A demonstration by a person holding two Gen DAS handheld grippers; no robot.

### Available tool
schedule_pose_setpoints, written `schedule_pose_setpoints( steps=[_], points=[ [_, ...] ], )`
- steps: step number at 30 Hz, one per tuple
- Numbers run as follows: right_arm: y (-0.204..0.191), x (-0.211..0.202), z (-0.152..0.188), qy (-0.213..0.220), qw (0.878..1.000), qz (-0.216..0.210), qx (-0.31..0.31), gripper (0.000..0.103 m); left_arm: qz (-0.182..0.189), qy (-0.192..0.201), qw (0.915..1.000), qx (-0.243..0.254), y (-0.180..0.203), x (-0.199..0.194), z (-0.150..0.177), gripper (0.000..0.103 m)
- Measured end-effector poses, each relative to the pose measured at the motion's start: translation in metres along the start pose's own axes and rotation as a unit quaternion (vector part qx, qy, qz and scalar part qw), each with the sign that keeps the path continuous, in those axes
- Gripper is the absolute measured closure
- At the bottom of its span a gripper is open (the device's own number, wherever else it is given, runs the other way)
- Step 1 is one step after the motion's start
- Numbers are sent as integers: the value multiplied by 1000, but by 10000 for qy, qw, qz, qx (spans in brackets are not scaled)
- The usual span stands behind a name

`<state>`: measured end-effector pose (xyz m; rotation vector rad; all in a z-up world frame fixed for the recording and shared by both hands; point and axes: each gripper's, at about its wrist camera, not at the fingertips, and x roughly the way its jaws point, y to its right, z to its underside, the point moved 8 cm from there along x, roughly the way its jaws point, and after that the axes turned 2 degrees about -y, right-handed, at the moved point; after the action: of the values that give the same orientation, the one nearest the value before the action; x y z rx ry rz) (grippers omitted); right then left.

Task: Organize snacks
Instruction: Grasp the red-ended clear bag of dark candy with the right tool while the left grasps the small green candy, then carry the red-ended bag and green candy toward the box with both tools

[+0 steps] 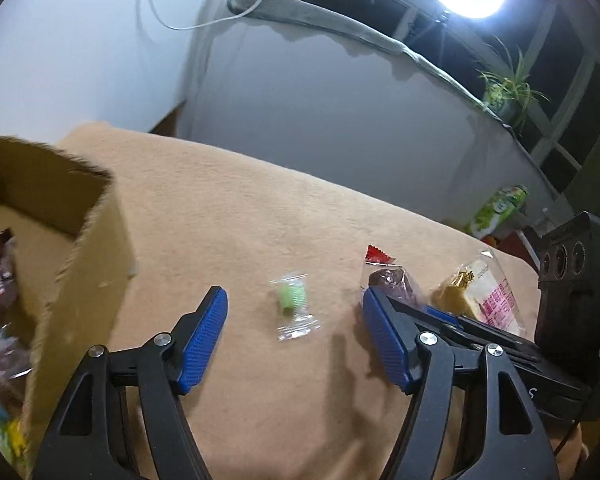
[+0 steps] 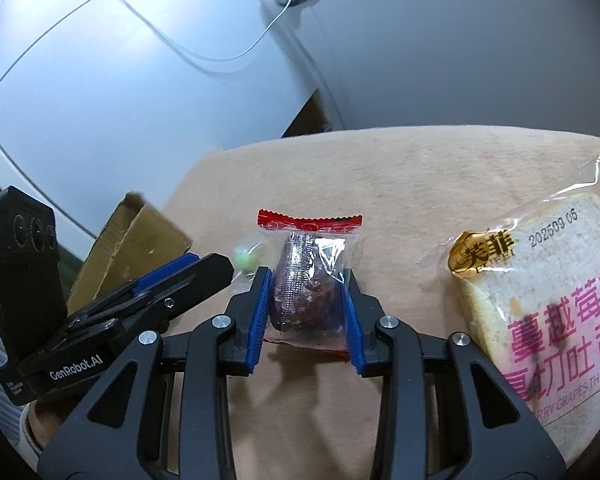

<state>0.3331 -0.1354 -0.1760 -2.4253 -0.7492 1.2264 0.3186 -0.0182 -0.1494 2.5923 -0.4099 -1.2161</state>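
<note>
A tan cloth-covered surface point(image 1: 260, 208) carries the snacks. The right gripper point(image 2: 306, 312) has its jaws clamped on a dark snack in a red-topped clear wrapper point(image 2: 312, 280), beside packaged toast point(image 2: 548, 304). The left gripper point(image 1: 294, 336) hangs above a green candy point(image 1: 294, 300), jaws apart; the cardboard box point(image 1: 84, 264) stands to its left

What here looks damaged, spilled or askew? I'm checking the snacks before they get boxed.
Nothing stands out. The green candy, red-topped snack and bread pack look sealed and intact on the cloth. The cardboard box only has rough-cut edges.
</note>
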Motion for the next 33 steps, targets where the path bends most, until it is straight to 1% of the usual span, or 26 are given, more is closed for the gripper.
schedule_pose_setpoints(
  steps=[2, 4, 6, 7, 9, 11, 12, 13, 14, 15, 22, 25, 30, 33],
  points=[
    [2, -1, -1, 49, 10000, -26, 43, 68, 105, -44, 9999, 39, 2, 1, 0, 33],
    [5, -4, -1, 89, 9999, -56, 67, 68, 19, -106, 9999, -110, -5, 4, -3, 36],
    [6, -7, -2, 141, 9997, -149, 101, 68, 26, -183, 9996, -212, -9, 10, -3, 36],
    [9, -9, -2, 174, 9996, -161, 130, 68, -89, -227, 9996, -154, -10, 13, -2, 40],
    [13, -13, -3, 232, 9994, -190, 173, 68, -378, -254, 9989, 141, -5, 17, -1, 45],
    [13, -13, -2, 250, 9993, -194, 176, 68, -559, -288, 9975, 337, 2, 22, -3, 49],
    [13, -13, -2, 249, 9993, -198, 174, 68, -658, -297, 9964, 434, 4, 24, -2, 55],
    [13, -13, -2, 250, 9993, -199, 174, 67, -758, -288, 9954, 506, 5, 25, -2, 63],
    [13, -12, -2, 254, 9993, -200, 173, 67, -814, -274, 9948, 539, 5, 25, -2, 69],
    [12, -12, -2, 254, 9993, -200, 175, 67, -833, -255, 9946, 556, 6, 24, -2, 83],
    [15, -15, -1, 245, 9993, -241, 168, 67, -895, -198, 9937, 641, 5, 24, -1, 84],
    [14, -15, -1, 256, 9992, -244, 175, 67, -852, -142, 9940, 667, 9, 18, -1, 84],
    [14, -15, -2, 252, 9993, -238, 172, 67, -787, 80, 9936, 806, 26, -13, 16, 84],
    [14, -16, -3, 281, 9991, -254, 167, 67, -601, 333, 9945, 793, 33, -37, 32, 84]
  ],
)
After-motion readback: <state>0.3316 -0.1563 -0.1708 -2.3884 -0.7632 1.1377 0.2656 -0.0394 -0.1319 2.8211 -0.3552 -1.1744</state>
